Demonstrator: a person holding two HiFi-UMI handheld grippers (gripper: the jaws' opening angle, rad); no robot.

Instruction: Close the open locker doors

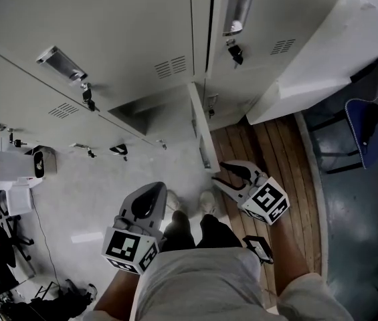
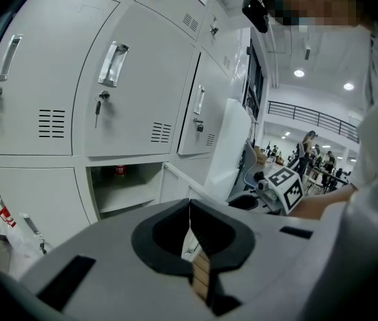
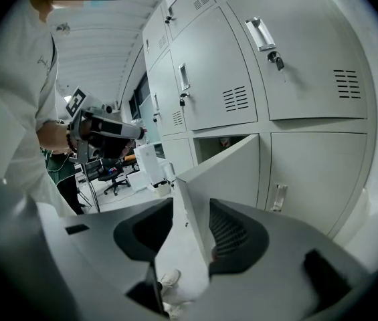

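— When reading from the left, start at lower left of the head view: left gripper point(image 1: 150, 198), pads shut tight together, nothing held. Of any use here?
— Probably only as a blunt pusher. Next along?
— Just left of centre, open compartment point(image 1: 142, 116) in the bottom row, with a small red item point(image 2: 118, 170) inside, visible from the left gripper view. Then the open locker door point(image 1: 201, 129) at centre of frame, standing out over the floor, seen edge-on.
— Looks like thin painted sheet metal: light, stiff, hard and smooth, hinged at the locker end. Should swing with little effort. Might rattle or bounce back if slammed.
— Where to take it?
— Near the free edge, far from the hinge, for most leverage. Risky to pinch smooth paint, likely to slip. Better to lay a pad flat on the outer face and push.
— Right of the door's near end: right gripper point(image 1: 227, 178), spread wide, nothing gripped. From its own view, door's free edge showing between the pads, no squeeze visible, touching or not hard to say.
— Well placed, then. Judged ready to nudge the panel back towards the opening.
— Upper right corner: large white panel point(image 1: 322, 59) jutting out from the lockers. Another open door?
— Cannot tell from here, but worth checking after this one
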